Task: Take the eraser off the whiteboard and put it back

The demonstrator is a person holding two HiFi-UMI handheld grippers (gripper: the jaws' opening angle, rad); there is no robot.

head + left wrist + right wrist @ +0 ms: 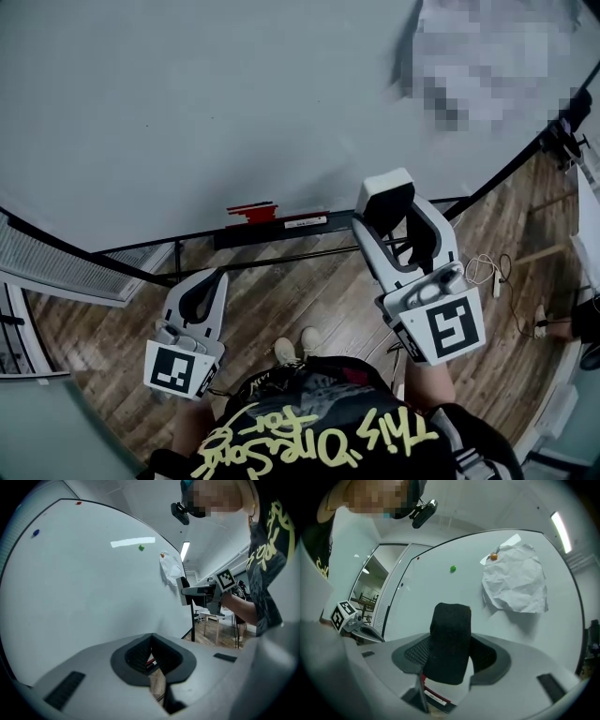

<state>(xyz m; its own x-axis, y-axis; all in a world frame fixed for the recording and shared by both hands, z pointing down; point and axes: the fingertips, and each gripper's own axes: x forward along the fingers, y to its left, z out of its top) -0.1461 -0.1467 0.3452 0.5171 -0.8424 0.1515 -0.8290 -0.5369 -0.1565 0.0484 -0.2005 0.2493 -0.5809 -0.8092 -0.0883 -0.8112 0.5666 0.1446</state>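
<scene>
The eraser point(386, 195), white on top with a black felt face point(450, 641), sits between the jaws of my right gripper point(398, 223), which is shut on it. It hangs close in front of the whiteboard point(187, 112), just above the board's tray point(239, 240), where red markers point(272, 217) lie. From the left gripper view the right gripper point(206, 591) holds the eraser point(183, 590) right by the board surface. My left gripper point(214, 281) hangs lower at the left, shut with nothing in it, pointing at the board's lower edge.
A crumpled paper sheet point(515, 581) is pinned to the board by an orange magnet point(493, 557), with a green magnet point(453, 568) beside it. A ribbed heater point(56, 262) stands at the left. Cables and a power strip point(492, 272) lie on the wooden floor at right.
</scene>
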